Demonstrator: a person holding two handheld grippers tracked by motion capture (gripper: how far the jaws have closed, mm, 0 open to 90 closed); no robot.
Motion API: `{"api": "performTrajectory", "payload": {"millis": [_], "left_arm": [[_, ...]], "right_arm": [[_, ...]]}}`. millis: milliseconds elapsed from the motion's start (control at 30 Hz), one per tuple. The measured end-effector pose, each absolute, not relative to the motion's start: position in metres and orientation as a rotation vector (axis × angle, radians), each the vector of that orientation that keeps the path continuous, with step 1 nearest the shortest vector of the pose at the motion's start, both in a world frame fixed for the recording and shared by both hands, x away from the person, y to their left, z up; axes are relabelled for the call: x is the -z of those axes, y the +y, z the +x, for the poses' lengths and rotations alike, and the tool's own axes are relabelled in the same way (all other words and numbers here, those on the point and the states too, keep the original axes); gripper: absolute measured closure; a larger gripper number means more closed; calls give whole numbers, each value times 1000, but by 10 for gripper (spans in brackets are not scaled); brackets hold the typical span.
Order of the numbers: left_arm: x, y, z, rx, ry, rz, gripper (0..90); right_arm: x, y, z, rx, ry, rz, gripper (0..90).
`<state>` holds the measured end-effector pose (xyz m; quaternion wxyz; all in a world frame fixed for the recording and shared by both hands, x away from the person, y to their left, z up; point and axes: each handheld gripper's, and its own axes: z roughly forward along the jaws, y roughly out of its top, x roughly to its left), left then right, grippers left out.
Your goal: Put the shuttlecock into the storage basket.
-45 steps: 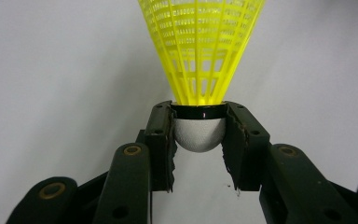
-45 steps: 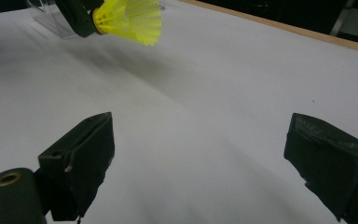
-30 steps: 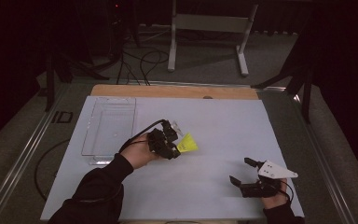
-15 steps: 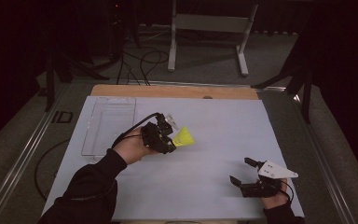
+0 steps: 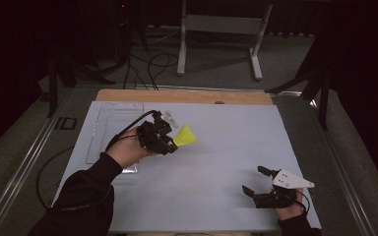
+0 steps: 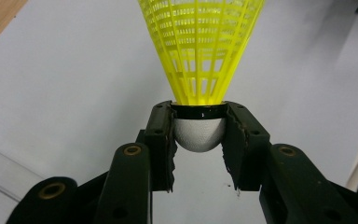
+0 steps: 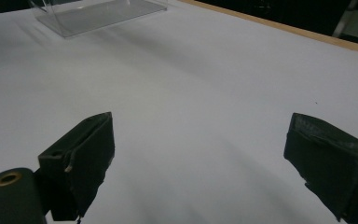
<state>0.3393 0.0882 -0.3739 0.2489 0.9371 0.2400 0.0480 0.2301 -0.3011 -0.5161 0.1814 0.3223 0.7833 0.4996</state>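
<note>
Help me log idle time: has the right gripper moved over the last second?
No. In the high view the right gripper sits at the same spot near the white table's near right corner, jaws open, as in both earlier pictures.

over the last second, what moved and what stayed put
The left gripper, shut on the yellow shuttlecock, carried it a little farther up the table, away from the person. The right gripper stayed open near the table's front right; the clear tray did not move.
</note>
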Motion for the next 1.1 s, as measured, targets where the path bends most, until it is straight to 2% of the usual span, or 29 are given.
{"api": "performTrajectory", "payload": {"millis": [1100], "left_arm": [[341, 173, 338, -243, 870, 2456, 661]], "right_arm": [[517, -299, 230, -1403, 2222, 905, 89]]}}
